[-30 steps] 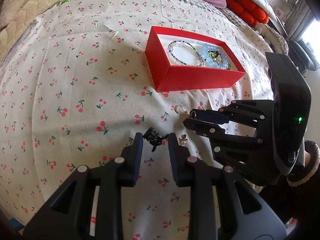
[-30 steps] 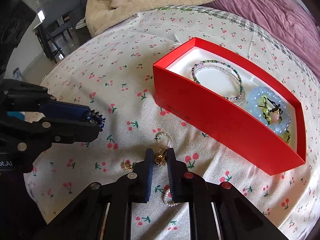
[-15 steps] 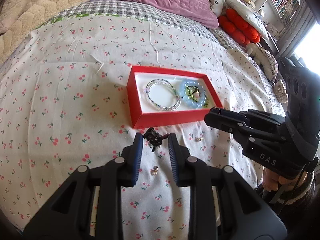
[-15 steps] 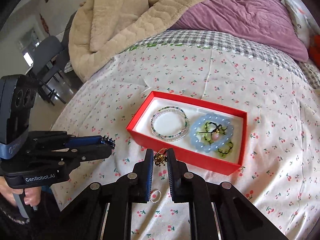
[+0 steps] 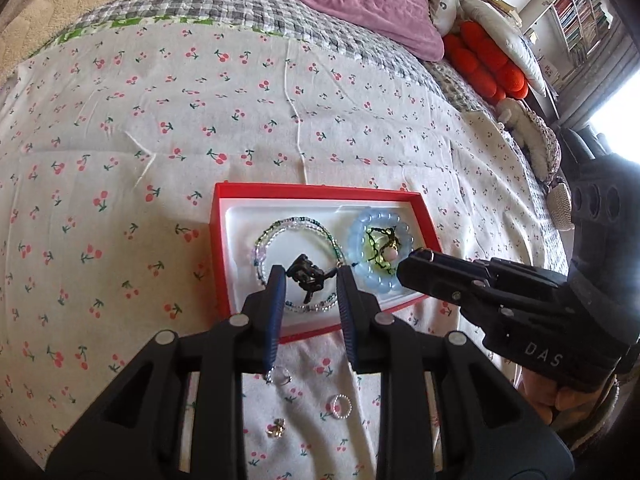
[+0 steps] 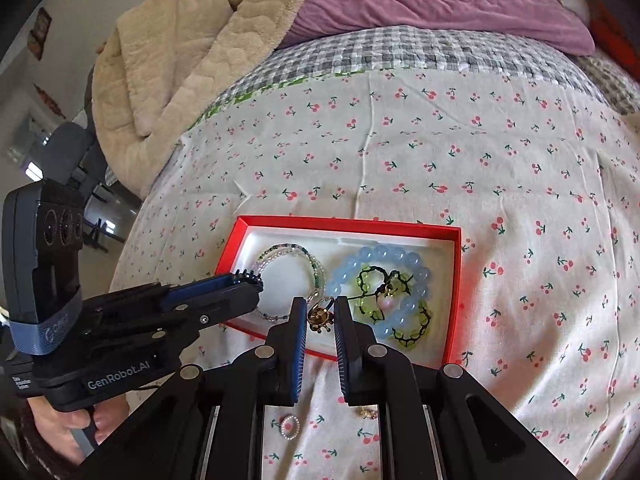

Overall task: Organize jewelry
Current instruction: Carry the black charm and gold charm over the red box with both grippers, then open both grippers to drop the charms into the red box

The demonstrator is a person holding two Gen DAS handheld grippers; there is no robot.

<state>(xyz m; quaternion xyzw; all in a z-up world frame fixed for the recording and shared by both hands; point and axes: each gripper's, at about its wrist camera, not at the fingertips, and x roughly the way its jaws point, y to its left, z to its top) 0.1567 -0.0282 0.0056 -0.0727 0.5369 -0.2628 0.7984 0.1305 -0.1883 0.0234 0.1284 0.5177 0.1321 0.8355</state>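
Covering the bed, a cherry-print sheet (image 5: 240, 112), red box (image 5: 218, 240) on it holding bracelets (image 6: 380, 280), left gripper (image 5: 310, 280) clamping a black ornament (image 5: 306, 274) above the box, right gripper (image 6: 320, 314) pinching a gold ring (image 6: 319, 314) over its near edge

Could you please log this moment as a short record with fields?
surface: cherry-print bedsheet
container: red box, open, white lining
in box: thin beaded bracelet; blue bead bracelet
left gripper: holds black ornament above box
right gripper: holds gold ring at box's near edge
loose on sheet: pearl ring; gold earring; clear ring
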